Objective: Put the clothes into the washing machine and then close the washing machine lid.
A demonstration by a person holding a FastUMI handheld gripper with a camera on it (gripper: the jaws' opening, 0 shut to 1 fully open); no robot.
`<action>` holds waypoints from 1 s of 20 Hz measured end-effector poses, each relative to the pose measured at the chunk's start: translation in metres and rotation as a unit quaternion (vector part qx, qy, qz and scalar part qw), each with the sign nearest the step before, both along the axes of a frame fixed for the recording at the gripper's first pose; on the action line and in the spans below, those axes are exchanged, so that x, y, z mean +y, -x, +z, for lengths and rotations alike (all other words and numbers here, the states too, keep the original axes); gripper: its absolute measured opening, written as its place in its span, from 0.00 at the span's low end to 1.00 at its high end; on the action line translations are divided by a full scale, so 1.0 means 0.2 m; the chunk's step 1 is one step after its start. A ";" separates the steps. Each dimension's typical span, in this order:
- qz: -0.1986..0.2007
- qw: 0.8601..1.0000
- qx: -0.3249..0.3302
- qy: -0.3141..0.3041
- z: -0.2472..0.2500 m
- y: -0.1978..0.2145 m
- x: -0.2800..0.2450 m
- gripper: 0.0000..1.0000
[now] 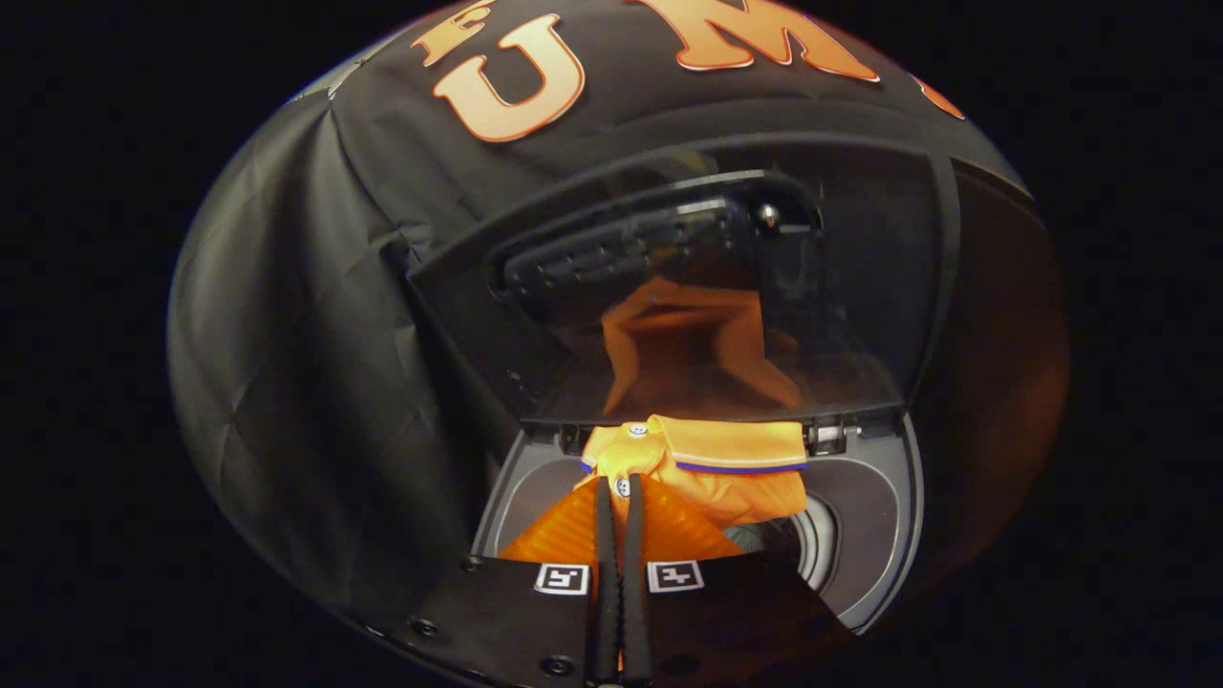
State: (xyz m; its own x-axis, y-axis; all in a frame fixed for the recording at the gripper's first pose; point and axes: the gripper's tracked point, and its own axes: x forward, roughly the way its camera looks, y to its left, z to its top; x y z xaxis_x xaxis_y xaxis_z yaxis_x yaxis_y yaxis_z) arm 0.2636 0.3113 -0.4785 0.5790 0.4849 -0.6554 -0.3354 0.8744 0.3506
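Note:
An orange polo shirt (pixel 707 468) with a blue-striped collar and white buttons hangs just ahead of my fingers, over the round opening of the washing machine (pixel 865 535). My gripper (pixel 619 487) is shut on the orange shirt, pinching the button placket between both fingers. The dark see-through lid (pixel 688 287) stands raised behind the shirt, and the orange cloth is mirrored in it. The shirt's lower part reaches down toward the drum (pixel 812 540).
The grey rim of the machine's top (pixel 530 483) curves around the opening on both sides of my fingers. The lid's hinge (pixel 831 438) sits at the back edge, right of the shirt's collar. Black cloth wall (pixel 315 334) surrounds the machine.

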 end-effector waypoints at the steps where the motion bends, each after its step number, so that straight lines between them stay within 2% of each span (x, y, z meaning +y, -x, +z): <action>1: -0.002 1.000 0.009 0.000 -0.05 0.02 0.01 0.09; 11: 0.001 0.998 0.062 0.025 -0.41 0.09 0.02 0.09; 20: -0.017 0.991 0.111 0.072 -0.64 0.11 -0.06 0.09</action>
